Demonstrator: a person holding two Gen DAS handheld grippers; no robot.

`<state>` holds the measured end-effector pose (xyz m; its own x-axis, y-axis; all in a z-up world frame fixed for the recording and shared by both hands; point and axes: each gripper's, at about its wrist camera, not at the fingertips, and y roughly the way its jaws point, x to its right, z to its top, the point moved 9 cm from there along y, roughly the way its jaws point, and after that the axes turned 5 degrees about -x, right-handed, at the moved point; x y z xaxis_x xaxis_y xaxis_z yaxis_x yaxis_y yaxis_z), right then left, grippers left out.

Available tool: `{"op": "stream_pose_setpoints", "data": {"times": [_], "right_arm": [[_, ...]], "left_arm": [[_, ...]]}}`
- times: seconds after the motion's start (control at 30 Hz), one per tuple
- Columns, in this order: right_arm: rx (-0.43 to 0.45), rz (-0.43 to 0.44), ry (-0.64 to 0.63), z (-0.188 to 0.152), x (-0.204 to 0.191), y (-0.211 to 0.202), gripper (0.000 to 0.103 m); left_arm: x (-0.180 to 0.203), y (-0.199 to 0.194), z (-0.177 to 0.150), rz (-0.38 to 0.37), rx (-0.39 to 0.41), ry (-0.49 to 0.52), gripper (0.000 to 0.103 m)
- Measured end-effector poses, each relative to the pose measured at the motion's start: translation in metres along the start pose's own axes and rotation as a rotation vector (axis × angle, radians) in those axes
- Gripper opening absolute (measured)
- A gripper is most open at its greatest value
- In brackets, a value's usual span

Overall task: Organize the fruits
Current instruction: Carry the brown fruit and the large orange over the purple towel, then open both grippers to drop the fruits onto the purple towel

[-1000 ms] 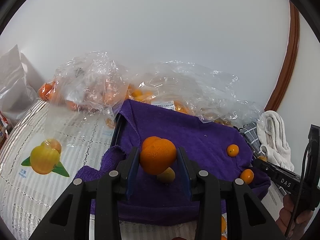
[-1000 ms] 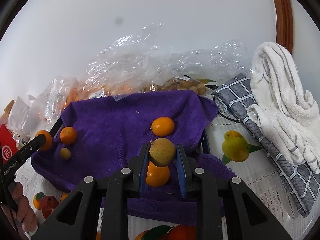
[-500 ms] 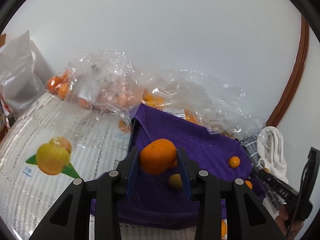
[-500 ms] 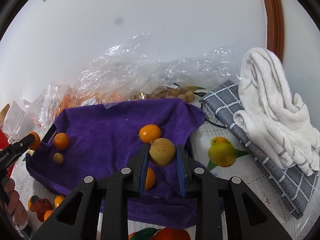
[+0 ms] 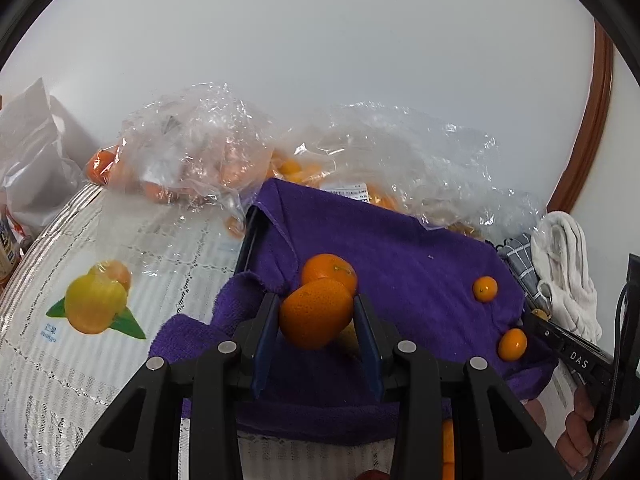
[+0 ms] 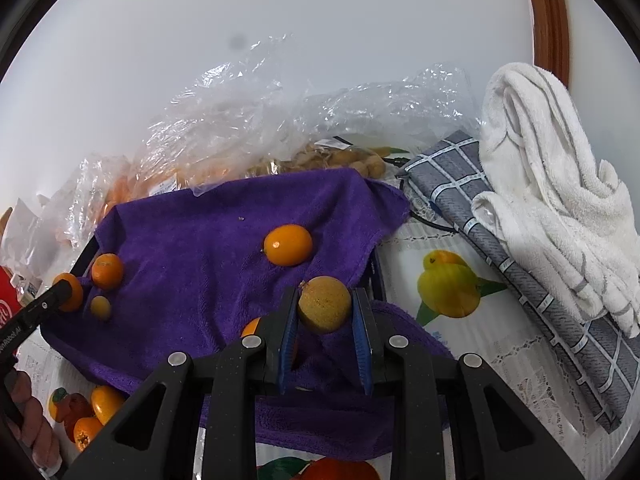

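Note:
My left gripper (image 5: 316, 305) is shut on an orange mandarin (image 5: 314, 316), held just above the purple towel (image 5: 400, 264). A second mandarin (image 5: 332, 270) lies on the towel right behind it, and two small orange kumquats (image 5: 485, 289) lie further right. My right gripper (image 6: 325, 300) is shut on a round yellow-brown fruit (image 6: 325, 310) over the towel's (image 6: 192, 248) right part. A kumquat (image 6: 289, 245) lies beyond it, and another orange fruit (image 6: 252, 328) is half hidden under the left finger. The left gripper's finger (image 6: 38, 312) shows at the left edge there.
Clear plastic bags (image 5: 192, 160) holding more orange fruit crowd the back by the wall. A white towel (image 6: 540, 168) and a grey checked cloth (image 6: 520, 264) lie to the right. A black tray edge (image 5: 249, 240) shows under the purple towel. Loose oranges (image 6: 102, 404) sit front left.
Both grippers still hold their fruit. The views have only swayed slightly over the towel.

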<state>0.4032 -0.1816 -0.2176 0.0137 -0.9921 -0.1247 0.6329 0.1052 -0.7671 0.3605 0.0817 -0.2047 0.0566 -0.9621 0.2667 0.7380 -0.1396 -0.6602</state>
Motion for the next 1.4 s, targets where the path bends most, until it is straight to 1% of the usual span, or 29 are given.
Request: {"op": "stream_pose_setpoints", "data": {"times": [0.3,0.6,0.63,0.7,0.73,0.77,0.83,0.9,1.0,1.03,1.13,1.2,1.37,1.4], "right_arm": [[-0.015,0.000,-0.009,-0.002,-0.003,0.003,0.026],[-0.020,0.016,0.005,-0.004,-0.001,0.002,0.027],[-0.021,0.017,0.006,-0.004,-0.001,0.001,0.030],[-0.020,0.022,0.003,-0.004,-0.003,-0.001,0.038],[-0.019,0.024,-0.004,-0.005,-0.004,-0.002,0.046],[-0.014,0.022,-0.012,-0.005,-0.005,-0.004,0.049],[0.006,0.005,-0.033,-0.005,-0.007,-0.008,0.052],[0.014,-0.001,-0.050,-0.004,-0.011,-0.012,0.056],[0.028,-0.001,-0.075,-0.004,-0.017,-0.017,0.057],[0.028,-0.006,-0.086,-0.004,-0.019,-0.018,0.057],[0.033,-0.006,-0.119,-0.005,-0.027,-0.024,0.057],[0.045,-0.009,-0.119,-0.003,-0.032,-0.030,0.057],[0.087,-0.002,-0.112,0.001,-0.040,-0.058,0.057],[0.087,-0.002,-0.118,0.000,-0.042,-0.065,0.057]], "left_arm": [[-0.005,0.007,-0.003,0.013,-0.035,-0.019,0.036],[-0.001,0.009,-0.005,0.017,-0.049,0.001,0.036],[-0.001,0.009,-0.005,0.019,-0.050,0.001,0.036],[-0.001,0.009,-0.005,0.023,-0.051,0.000,0.036],[-0.002,0.010,-0.005,0.028,-0.053,0.000,0.036],[-0.002,0.010,-0.005,0.031,-0.053,0.000,0.036],[-0.002,0.009,-0.005,0.033,-0.050,0.001,0.036],[-0.002,0.008,-0.004,0.032,-0.042,0.003,0.037],[0.000,0.001,0.000,0.024,-0.005,0.007,0.045],[0.002,-0.001,0.001,0.017,0.004,0.009,0.046],[0.005,-0.006,0.003,0.009,0.023,0.019,0.046],[0.010,-0.011,0.004,0.000,0.046,0.031,0.046],[0.013,-0.023,0.009,0.019,0.101,0.038,0.046],[0.013,-0.026,0.010,0.010,0.111,0.033,0.046]]}}
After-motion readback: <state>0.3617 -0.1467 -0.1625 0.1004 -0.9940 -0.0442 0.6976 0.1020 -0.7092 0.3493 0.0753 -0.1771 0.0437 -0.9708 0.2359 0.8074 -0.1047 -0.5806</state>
